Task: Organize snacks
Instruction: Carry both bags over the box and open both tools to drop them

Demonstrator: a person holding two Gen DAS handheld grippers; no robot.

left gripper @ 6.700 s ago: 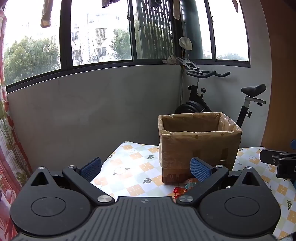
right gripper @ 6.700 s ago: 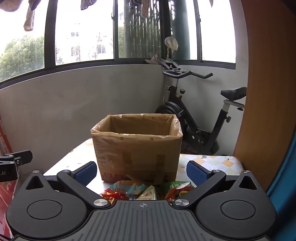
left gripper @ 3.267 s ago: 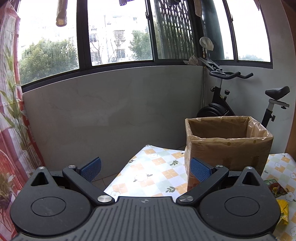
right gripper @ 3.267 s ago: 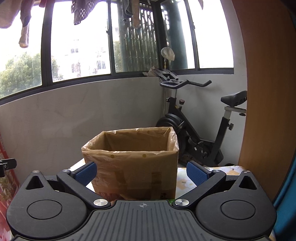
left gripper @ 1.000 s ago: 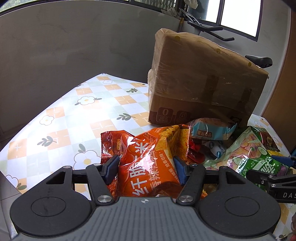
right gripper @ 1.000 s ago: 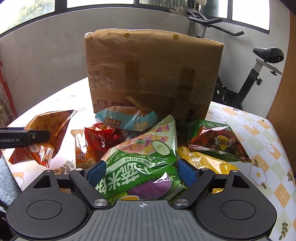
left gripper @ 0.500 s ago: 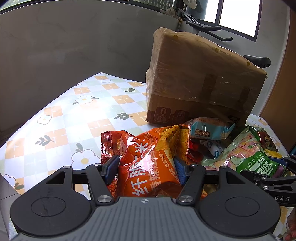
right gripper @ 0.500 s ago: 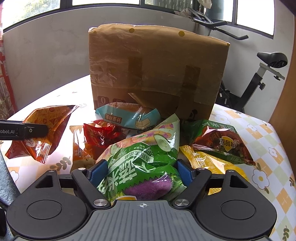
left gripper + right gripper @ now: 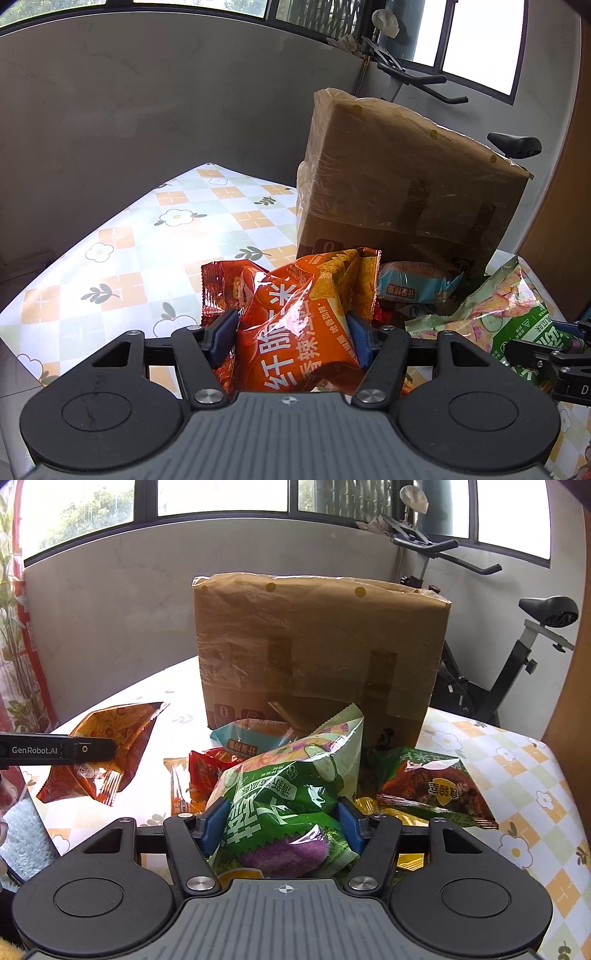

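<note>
left wrist view: left gripper [image 9: 291,328] clamped on orange snack bag [image 9: 295,332]; right gripper [image 9: 282,821] clamped on green snack bag [image 9: 291,805], cardboard box [image 9: 317,646] behind.

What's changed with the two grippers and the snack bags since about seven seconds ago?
Both grippers came down from level with the box to the snack pile and closed. The left gripper now clamps the orange bag; the right gripper clamps the green bag, both lifted slightly. The box and the other packets stayed put.
</note>
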